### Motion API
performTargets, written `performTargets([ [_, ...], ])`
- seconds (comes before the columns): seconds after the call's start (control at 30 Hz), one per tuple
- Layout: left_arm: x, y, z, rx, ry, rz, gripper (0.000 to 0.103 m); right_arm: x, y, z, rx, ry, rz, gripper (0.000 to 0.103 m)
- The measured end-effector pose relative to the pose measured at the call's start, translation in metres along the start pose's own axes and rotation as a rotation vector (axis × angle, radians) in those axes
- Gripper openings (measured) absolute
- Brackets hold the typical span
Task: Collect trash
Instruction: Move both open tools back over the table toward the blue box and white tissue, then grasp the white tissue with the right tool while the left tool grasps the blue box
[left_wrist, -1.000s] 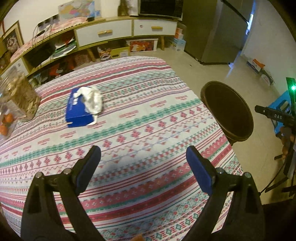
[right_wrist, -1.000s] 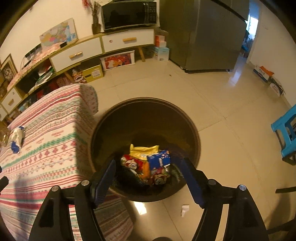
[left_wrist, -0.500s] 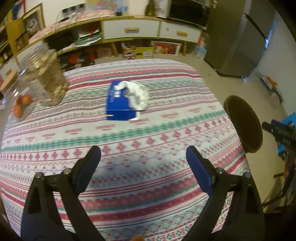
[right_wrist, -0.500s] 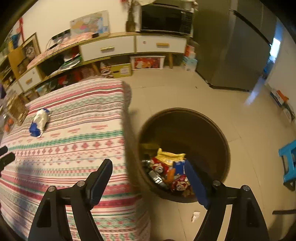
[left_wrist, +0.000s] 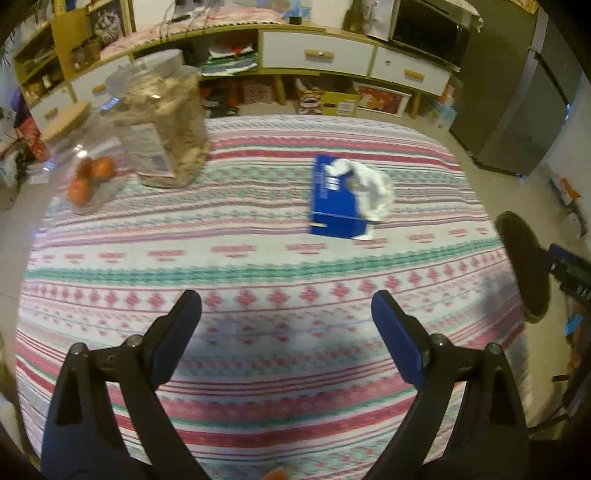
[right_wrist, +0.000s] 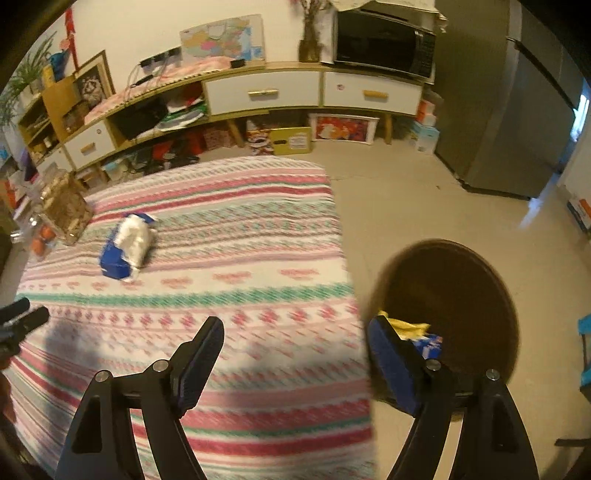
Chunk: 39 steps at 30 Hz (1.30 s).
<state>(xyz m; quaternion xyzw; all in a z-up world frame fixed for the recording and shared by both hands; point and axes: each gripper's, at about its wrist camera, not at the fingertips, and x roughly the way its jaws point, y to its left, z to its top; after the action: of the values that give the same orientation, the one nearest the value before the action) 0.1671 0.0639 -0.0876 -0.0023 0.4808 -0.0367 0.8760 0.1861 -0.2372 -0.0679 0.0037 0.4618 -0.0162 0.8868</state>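
Left wrist view: The left tongs (left_wrist: 286, 314) are spread wide with nothing between the blue pads, positioned above the near part of the counter (left_wrist: 258, 266), which is covered in a striped, patterned cloth. A blue box (left_wrist: 332, 203) lies flat on the cloth beyond the tongs, right of centre. A crumpled white tissue (left_wrist: 373, 184) rests on the box's right side, touching it. At the far left corner stand a clear jar (left_wrist: 166, 122) with tan contents and, just beside it, a clear container holding orange fruit (left_wrist: 88, 177). The dark bin (left_wrist: 524, 269) stands on the floor off the counter's right edge. Part of the right tongs shows at the right margin.

Right wrist view: The right tongs (right_wrist: 295, 325) are wide open and hold nothing. They sit over the counter's right edge (right_wrist: 258, 295), with the left pad above the cloth and the right pad in front of the bin (right_wrist: 461, 295). Yellow and blue wrappers (right_wrist: 413, 332) lie inside the bin. The blue box (right_wrist: 114, 258) with the tissue (right_wrist: 135, 236) on it lies well apart, toward the counter's far left, near the jar (right_wrist: 66, 210). The picture is motion-blurred.
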Motion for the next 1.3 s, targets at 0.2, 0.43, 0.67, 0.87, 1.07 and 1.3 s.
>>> performTargets([
  [0.2,0.004,0.032,0.004,-0.028,-0.016,0.055,0.093,0.021,0.051,0.021,-0.038,-0.031,0.056,0.082],
  [0.43,0.018,0.06,0.011,-0.099,-0.007,0.087,0.093,0.061,0.103,0.035,-0.048,-0.013,0.16,0.082],
  [0.67,0.027,0.076,0.017,-0.176,-0.004,0.067,0.093,0.096,0.146,0.044,-0.078,0.003,0.24,0.075],
  [0.87,0.035,0.07,0.023,-0.192,-0.008,0.061,0.093,0.111,0.149,0.046,-0.068,-0.009,0.284,0.042],
  [1.07,0.044,0.053,0.028,-0.207,-0.013,0.039,0.093,0.108,0.132,0.05,-0.058,0.004,0.309,0.01],
  [1.3,0.057,0.02,0.035,-0.175,-0.011,-0.008,0.093,0.083,0.091,0.051,-0.024,-0.015,0.257,0.008],
])
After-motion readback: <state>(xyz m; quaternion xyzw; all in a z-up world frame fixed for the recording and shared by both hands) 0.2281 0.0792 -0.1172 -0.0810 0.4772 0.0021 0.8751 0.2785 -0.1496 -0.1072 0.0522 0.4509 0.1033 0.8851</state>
